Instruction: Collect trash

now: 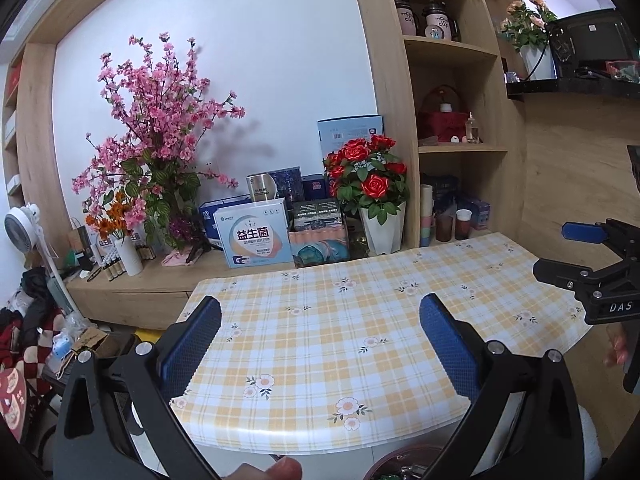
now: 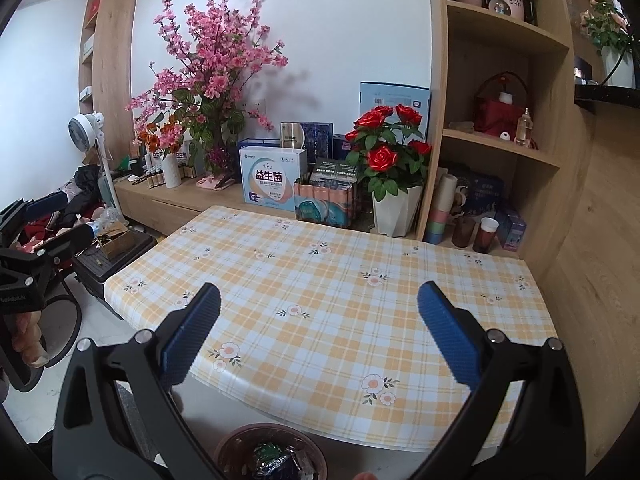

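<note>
left wrist view: the left gripper [image 1: 320, 344] is spread wide with nothing between its ribbed blue pads, above the surface [image 1: 360, 320] in glossy yellow plaid with printed flowers. the right gripper [image 2: 319, 340] is likewise released and empty. crinkled wrappers, the trash [image 2: 272, 460], lie in a round brown bin [image 2: 240, 440] below the surface's near edge.

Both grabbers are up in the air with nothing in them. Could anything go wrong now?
Maybe. The bin sits on the floor right under the table edge, so a hand coming down could knock it and spill the wrappers inside. The left gripper and right gripper hang close together, so they might bump. Reaching far forward could tip the red rose pot.
</note>
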The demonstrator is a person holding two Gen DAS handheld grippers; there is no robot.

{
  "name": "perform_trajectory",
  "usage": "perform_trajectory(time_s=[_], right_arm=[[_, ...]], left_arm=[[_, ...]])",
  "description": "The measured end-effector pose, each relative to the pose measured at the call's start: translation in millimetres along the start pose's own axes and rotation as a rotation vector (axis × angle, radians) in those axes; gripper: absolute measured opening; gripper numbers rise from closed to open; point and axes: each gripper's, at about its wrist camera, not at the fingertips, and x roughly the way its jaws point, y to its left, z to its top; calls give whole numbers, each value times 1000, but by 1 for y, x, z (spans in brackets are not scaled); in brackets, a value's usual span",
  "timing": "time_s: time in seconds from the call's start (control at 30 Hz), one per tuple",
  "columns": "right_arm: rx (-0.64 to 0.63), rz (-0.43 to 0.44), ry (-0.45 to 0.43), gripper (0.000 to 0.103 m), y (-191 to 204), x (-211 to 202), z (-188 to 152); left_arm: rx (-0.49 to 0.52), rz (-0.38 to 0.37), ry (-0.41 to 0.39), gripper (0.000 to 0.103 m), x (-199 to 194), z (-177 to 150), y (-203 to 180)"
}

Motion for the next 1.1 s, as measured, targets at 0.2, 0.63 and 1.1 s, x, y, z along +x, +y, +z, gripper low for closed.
perform_trajectory(time_s=[0.2, 0.63, 1.1], right_arm=[[5, 1, -1, 97, 0, -1, -1], [8, 1, -1, 97, -3, -2, -1], [19, -7, 8, 97, -9, -3, -4]], left_arm=[[-7, -10, 17, 97, 0, 0, 0], [-15, -12, 46, 97, 4, -2, 3], [-7, -1, 56, 97, 6, -2, 4]])
